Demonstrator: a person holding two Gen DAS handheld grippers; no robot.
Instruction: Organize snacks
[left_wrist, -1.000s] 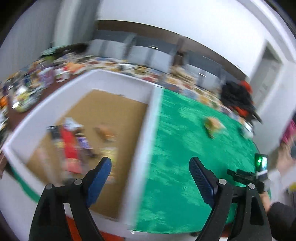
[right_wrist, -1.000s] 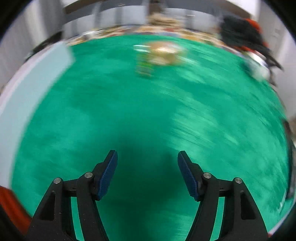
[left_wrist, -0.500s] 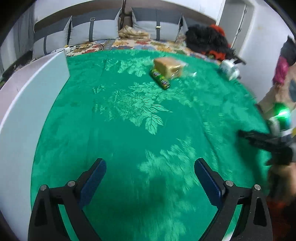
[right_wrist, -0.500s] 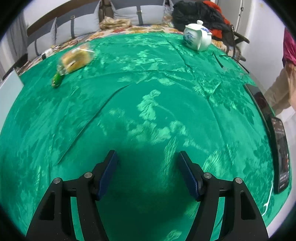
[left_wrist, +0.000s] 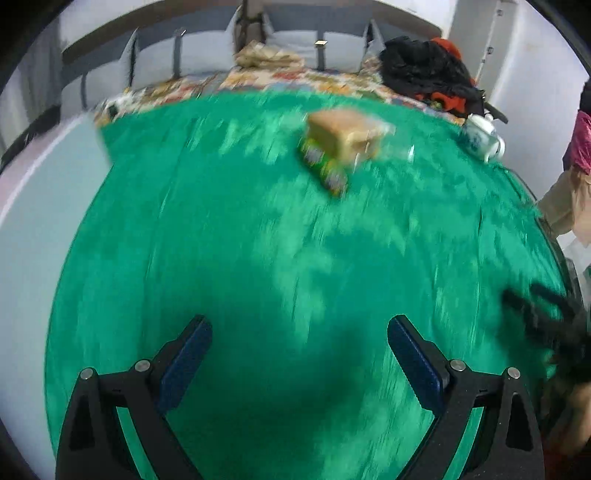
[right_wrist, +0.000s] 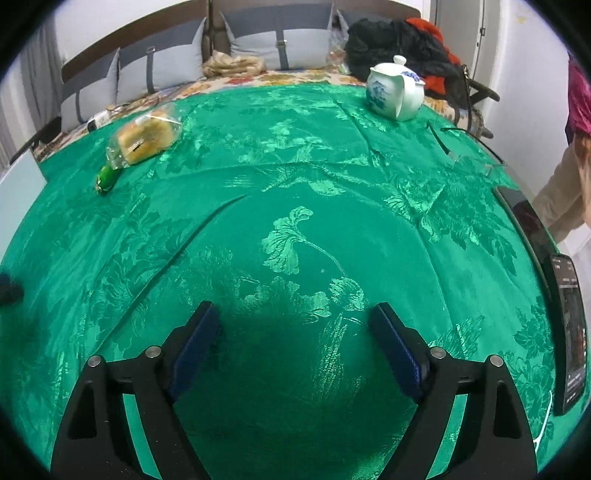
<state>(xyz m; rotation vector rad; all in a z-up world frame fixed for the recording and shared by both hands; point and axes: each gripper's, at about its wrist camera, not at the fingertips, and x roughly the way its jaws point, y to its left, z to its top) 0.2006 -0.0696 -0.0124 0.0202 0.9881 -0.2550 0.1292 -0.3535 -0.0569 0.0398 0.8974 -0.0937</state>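
A clear bag of yellow bread (left_wrist: 347, 136) (right_wrist: 146, 138) lies on the green tablecloth (right_wrist: 295, 229) at the far side, and a green snack packet (left_wrist: 325, 168) (right_wrist: 106, 178) rests against its near end. My left gripper (left_wrist: 299, 354) hangs open over bare cloth, well short of both snacks. My right gripper (right_wrist: 293, 341) is also over bare cloth with nothing between its fingers, and its jaws are opening. The snacks lie far to its upper left. The left wrist view is blurred by motion.
A white box wall (left_wrist: 37, 206) (right_wrist: 18, 184) stands along the left edge. A white and blue teapot (right_wrist: 395, 90) (left_wrist: 480, 136) sits at the far right. A dark phone (right_wrist: 569, 328) lies at the table's right edge. A person (right_wrist: 576, 147) stands to the right. A sofa with cushions (right_wrist: 258, 40) runs behind.
My left gripper swung right from the white box with snacks to the green cloth and sank closer to it. My right gripper's jaws spread wider while it swung right, then held still.
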